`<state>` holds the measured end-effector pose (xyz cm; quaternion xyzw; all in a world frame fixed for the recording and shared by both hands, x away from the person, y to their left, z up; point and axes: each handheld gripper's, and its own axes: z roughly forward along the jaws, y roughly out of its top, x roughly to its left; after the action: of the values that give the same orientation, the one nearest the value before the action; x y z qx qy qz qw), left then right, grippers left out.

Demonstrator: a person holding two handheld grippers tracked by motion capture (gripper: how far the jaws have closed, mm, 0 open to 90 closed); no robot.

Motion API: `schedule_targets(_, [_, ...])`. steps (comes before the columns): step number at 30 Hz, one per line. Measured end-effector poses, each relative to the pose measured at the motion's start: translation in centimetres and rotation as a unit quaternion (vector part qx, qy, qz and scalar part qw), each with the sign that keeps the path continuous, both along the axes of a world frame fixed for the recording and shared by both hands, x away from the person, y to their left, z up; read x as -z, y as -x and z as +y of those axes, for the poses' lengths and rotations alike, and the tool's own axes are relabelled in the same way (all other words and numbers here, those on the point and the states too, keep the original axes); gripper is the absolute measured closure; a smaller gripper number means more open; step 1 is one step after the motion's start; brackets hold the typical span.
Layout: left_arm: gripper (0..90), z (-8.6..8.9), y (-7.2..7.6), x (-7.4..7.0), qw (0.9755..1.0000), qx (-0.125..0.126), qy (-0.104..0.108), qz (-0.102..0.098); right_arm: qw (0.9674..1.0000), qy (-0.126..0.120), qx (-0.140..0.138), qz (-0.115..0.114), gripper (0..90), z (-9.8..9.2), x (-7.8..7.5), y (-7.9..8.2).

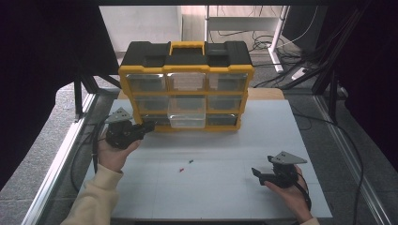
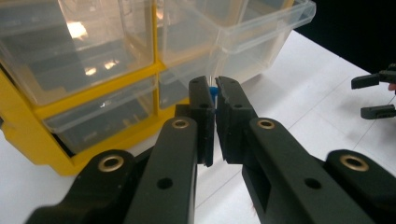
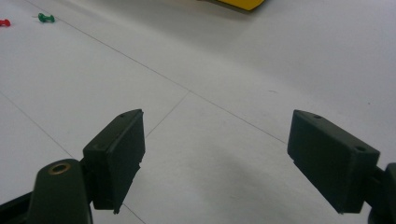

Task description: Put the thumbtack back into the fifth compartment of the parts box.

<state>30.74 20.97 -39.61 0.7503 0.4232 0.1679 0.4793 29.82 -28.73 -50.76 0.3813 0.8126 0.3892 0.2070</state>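
**Blue pin pinched at the organizer's open drawer**

Resting low at the near right of the white table top (image 1: 220, 187), the right gripper (image 1: 259, 174) sits in the person's right hand (image 1: 292, 194), its jaws spread wide with bare table between them; the right gripper view shows nothing held there. The grey three-cornered plate on top of it catches the light, and its jaws point left across the table.

A little farther in, near the middle of the table, lie two small push pins just beside each other: a red push pin (image 1: 180, 170) to the near left and a green push pin (image 1: 191, 161) to the far right of it. Both lie well apart from either gripper.

Farther still, at the left, the person's left hand (image 1: 112, 152), in a cream sleeve (image 1: 94, 199), holds the left gripper (image 1: 149, 126) raised off the table. Its jaws are drawn narrow and clamp a small blue push pin (image 2: 213, 93) between their tips, as the left gripper view shows.

At the far side stands the yellow and black plastic organizer box (image 1: 185, 86) with clear drawers. One clear middle drawer (image 1: 187, 115) in its lower rows is pulled out toward the near side; the left gripper's tips with the blue pin sit just left of that drawer, near the box's lower left corner.
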Motion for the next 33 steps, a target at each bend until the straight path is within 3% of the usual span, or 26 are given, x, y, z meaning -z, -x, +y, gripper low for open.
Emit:
schedule_targets(24, [85.2,-0.1,-1.0,-2.5,0.9989,-0.006,0.026,-0.038,1.0000,0.001,0.001,-0.001,19.0,0.0,0.0,0.0])
schedule_targets(33, [85.2,-1.0,-1.8,-2.9,0.9989,0.005,0.028,-0.038,1.0000,0.001,0.004,0.000,19.0,0.0,0.0,0.0])
